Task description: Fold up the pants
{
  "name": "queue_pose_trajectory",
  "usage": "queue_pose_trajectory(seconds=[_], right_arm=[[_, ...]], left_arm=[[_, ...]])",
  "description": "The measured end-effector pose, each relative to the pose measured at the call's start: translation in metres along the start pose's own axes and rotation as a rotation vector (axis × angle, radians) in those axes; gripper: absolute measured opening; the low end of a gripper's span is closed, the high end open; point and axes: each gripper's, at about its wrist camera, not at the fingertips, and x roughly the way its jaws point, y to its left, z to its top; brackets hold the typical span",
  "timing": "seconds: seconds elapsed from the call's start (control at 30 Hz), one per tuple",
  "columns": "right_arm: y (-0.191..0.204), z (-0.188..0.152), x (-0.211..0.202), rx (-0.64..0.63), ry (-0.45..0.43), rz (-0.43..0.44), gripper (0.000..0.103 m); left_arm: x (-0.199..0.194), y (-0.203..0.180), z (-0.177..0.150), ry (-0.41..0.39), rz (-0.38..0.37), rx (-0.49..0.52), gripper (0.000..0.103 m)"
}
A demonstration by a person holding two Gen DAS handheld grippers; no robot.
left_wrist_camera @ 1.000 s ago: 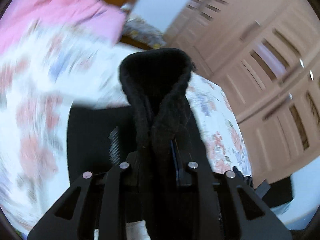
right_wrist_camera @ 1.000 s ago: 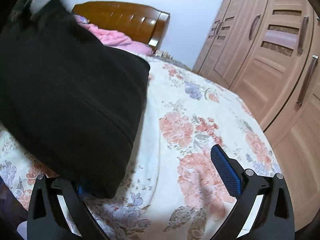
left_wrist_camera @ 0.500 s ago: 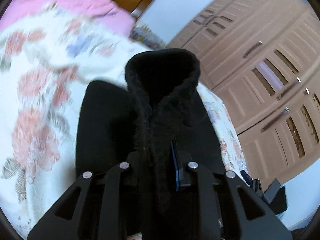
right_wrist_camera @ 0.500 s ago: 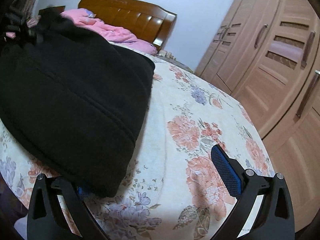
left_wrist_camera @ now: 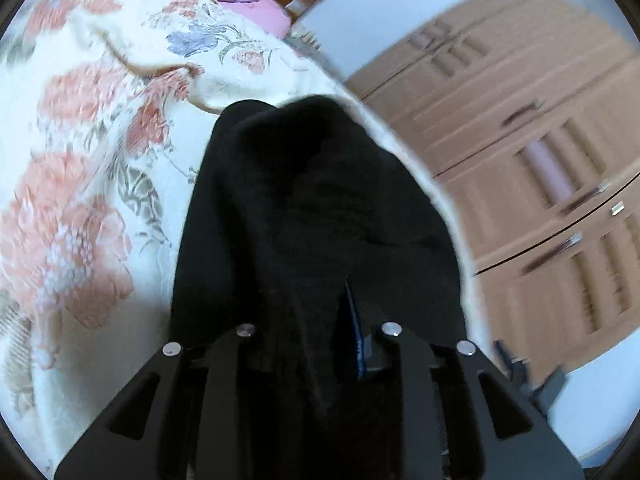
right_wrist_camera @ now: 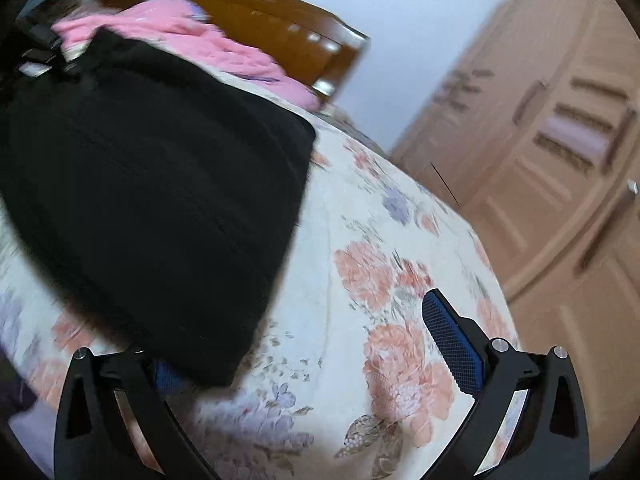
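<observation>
The black fleece pants [left_wrist_camera: 316,208] lie folded on the floral bedspread [left_wrist_camera: 80,208]. A raised fold of them runs between the fingers of my left gripper [left_wrist_camera: 312,320], whose jaws are opening while the cloth still fills the gap; a blue pad [left_wrist_camera: 357,340] shows on the right. In the right wrist view the pants [right_wrist_camera: 160,200] spread across the left half of the bed. My right gripper [right_wrist_camera: 312,360] stands wide open low over the bedspread [right_wrist_camera: 400,280]; the pants' near corner covers its left pad [right_wrist_camera: 166,374], and its right pad [right_wrist_camera: 450,344] is bare.
A pink quilt [right_wrist_camera: 224,52] lies by the brown wooden headboard [right_wrist_camera: 288,28] at the far end. Tall wooden wardrobe doors [right_wrist_camera: 560,152] line the right side, close to the bed's edge. The left gripper's body [right_wrist_camera: 36,60] shows at the upper left.
The left gripper has sunk toward the bed, and the upright fold it holds has slumped forward onto the layer beneath. The right gripper stays wide open and has rolled and shifted slightly.
</observation>
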Motion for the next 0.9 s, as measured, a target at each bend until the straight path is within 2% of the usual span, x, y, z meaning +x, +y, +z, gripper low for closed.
queue_pose_trajectory(seconds=[0.07, 0.13, 0.2, 0.27, 0.33, 0.43, 0.5, 0.57, 0.6, 0.67, 0.7, 0.73, 0.77, 0.8, 0.83, 0.87, 0.9], right_arm=[[-0.007, -0.004, -0.016, -0.005, -0.035, 0.097, 0.098], [-0.028, -0.009, -0.036, 0.043, -0.078, 0.282, 0.098], [-0.055, -0.009, -0.047, 0.160, -0.122, 0.435, 0.098], [-0.079, -0.003, -0.045, 0.277, -0.142, 0.560, 0.098], [-0.088, 0.011, -0.028, 0.350, -0.119, 0.713, 0.098], [-0.073, 0.032, -0.013, 0.318, -0.111, 0.864, 0.098], [-0.050, 0.049, -0.011, 0.254, -0.114, 0.912, 0.098], [-0.024, 0.064, -0.016, 0.168, -0.127, 0.979, 0.098], [-0.016, 0.067, -0.020, 0.139, -0.139, 1.003, 0.098], [0.002, 0.074, -0.028, 0.076, -0.155, 1.053, 0.098], [0.011, 0.078, -0.032, 0.040, -0.170, 1.073, 0.098], [0.019, 0.082, -0.035, 0.008, -0.188, 1.095, 0.098], [0.024, 0.085, -0.036, -0.010, -0.199, 1.101, 0.098], [0.031, 0.089, -0.035, -0.028, -0.211, 1.096, 0.095], [0.038, 0.094, -0.033, -0.039, -0.211, 1.092, 0.083], [0.042, 0.097, -0.028, -0.041, -0.199, 1.087, 0.066], [0.047, 0.102, -0.020, -0.036, -0.174, 1.075, 0.061]], left_arm=[[-0.012, -0.006, -0.004, -0.039, 0.032, 0.028, 0.040], [-0.031, -0.019, -0.009, -0.099, 0.114, 0.062, 0.064], [-0.058, -0.033, -0.015, -0.186, 0.182, 0.104, 0.077], [-0.082, -0.053, -0.021, -0.258, 0.195, 0.156, 0.083], [-0.091, -0.071, -0.024, -0.257, 0.167, 0.201, 0.089], [-0.076, -0.092, -0.028, -0.190, 0.141, 0.251, 0.089], [-0.059, -0.096, -0.031, -0.145, 0.170, 0.249, 0.089], [-0.047, -0.084, -0.035, -0.103, 0.222, 0.182, 0.089], [-0.048, -0.077, -0.039, -0.100, 0.202, 0.147, 0.088], [-0.065, -0.058, -0.053, -0.176, 0.152, 0.053, 0.087], [-0.078, -0.050, -0.061, -0.238, 0.131, 0.017, 0.086], [-0.094, -0.040, -0.073, -0.312, 0.079, -0.016, 0.084], [-0.105, -0.033, -0.084, -0.354, 0.053, -0.036, 0.084], [-0.113, -0.028, -0.094, -0.379, 0.067, -0.047, 0.078], [-0.116, -0.026, -0.099, -0.377, 0.092, -0.039, 0.073], [-0.115, -0.027, -0.104, -0.358, 0.131, -0.018, 0.065], [-0.111, -0.027, -0.107, -0.333, 0.182, 0.002, 0.054]])
